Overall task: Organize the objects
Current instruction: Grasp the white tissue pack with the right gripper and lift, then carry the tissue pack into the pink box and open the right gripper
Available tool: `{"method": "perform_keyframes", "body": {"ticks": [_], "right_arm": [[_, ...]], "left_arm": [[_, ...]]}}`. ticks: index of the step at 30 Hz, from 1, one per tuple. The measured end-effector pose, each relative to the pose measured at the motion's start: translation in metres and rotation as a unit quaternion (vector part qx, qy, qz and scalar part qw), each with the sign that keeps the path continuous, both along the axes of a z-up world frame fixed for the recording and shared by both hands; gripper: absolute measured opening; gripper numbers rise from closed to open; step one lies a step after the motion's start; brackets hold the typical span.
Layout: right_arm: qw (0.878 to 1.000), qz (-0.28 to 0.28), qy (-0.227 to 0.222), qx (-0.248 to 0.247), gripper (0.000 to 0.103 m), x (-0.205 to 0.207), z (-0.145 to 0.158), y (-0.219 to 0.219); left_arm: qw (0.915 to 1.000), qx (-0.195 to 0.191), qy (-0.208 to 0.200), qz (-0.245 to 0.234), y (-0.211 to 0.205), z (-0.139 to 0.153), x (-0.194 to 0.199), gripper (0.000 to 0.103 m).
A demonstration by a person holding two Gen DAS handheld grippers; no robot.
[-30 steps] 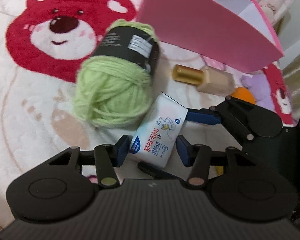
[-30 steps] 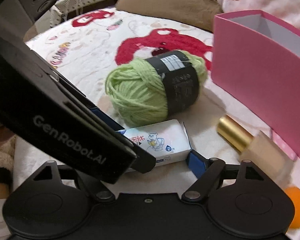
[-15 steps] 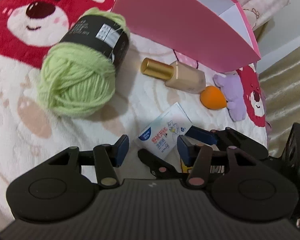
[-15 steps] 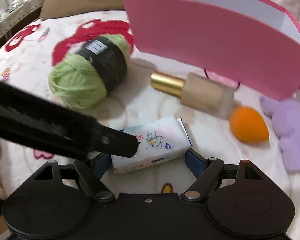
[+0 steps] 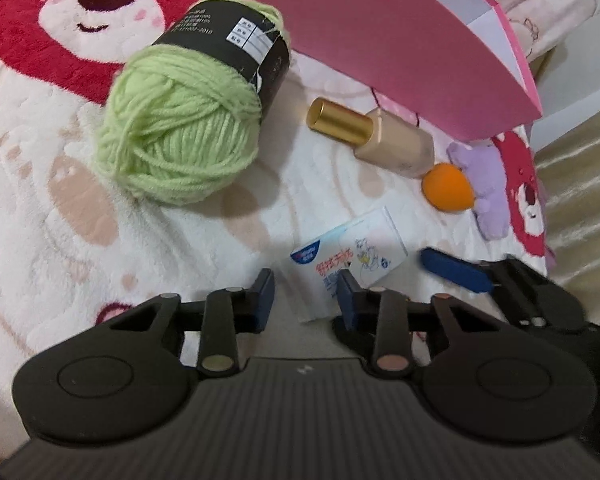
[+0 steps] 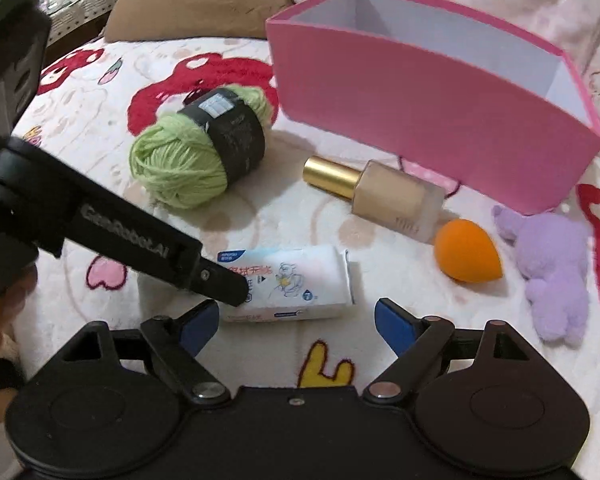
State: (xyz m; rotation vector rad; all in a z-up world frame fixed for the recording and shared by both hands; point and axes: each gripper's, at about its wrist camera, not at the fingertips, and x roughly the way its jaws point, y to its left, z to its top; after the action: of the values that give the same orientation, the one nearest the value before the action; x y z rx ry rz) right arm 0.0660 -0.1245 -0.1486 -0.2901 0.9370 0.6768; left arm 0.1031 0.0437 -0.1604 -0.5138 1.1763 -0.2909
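A white tissue pack [image 5: 350, 254] [image 6: 296, 280] lies on the bear-print blanket. My left gripper [image 5: 306, 294] is open and empty, its right finger at the pack's near edge. My right gripper [image 6: 296, 324] is open and empty just in front of the pack. A green yarn ball [image 5: 188, 120] [image 6: 198, 152], a gold-capped foundation bottle [image 5: 376, 136] [image 6: 380, 196], an orange sponge [image 5: 448, 186] [image 6: 466, 256] and a purple plush [image 5: 486, 188] [image 6: 552, 268] lie before the open pink box [image 5: 400, 40] [image 6: 428, 120].
The left gripper's arm [image 6: 100, 224] crosses the right wrist view from the left and reaches the pack. A brown pillow [image 6: 196, 0] lies behind the box. The blanket's edge and a beige curtain [image 5: 580, 200] are at the right.
Both grippers have drawn back from the tissue pack, which has shifted on the blanket toward the sponge. The yarn, once touching the pack, now lies apart from it.
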Motion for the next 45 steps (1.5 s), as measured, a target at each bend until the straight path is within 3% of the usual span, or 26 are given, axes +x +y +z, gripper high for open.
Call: {"method": "perform_keyframes", "body": {"ticks": [4,10,17,20,36,45], "right_arm": [[1.000,0.013,0.013,-0.006,0.088,0.011,-0.020,0.009],[1.000,-0.011,0.010,-0.016,0.083,0.010,-0.017,0.011],[0.999,-0.048,0.019,-0.010,0.082,0.002,-0.011,0.010],[0.998,-0.058,0.018,0.000,0.084,-0.005,0.000,0.005],[0.985,-0.145,-0.001,0.096,0.087,-0.024,0.064,-0.023],[0.984,-0.154,-0.003,0.085,0.086,-0.002,0.110,-0.031]], "left_arm": [[0.9999,0.004,-0.009,-0.013,-0.006,-0.003,0.004,0.025],[0.9993,0.000,-0.021,-0.032,-0.011,-0.004,0.006,0.025],[0.9970,0.022,-0.037,-0.064,-0.022,0.004,0.002,0.028],[0.9966,0.009,-0.029,-0.077,-0.020,0.010,-0.001,0.028],[0.9902,-0.012,-0.104,-0.092,-0.014,0.083,-0.020,0.029],[0.9870,-0.006,-0.125,-0.101,-0.028,0.132,0.000,0.029]]}}
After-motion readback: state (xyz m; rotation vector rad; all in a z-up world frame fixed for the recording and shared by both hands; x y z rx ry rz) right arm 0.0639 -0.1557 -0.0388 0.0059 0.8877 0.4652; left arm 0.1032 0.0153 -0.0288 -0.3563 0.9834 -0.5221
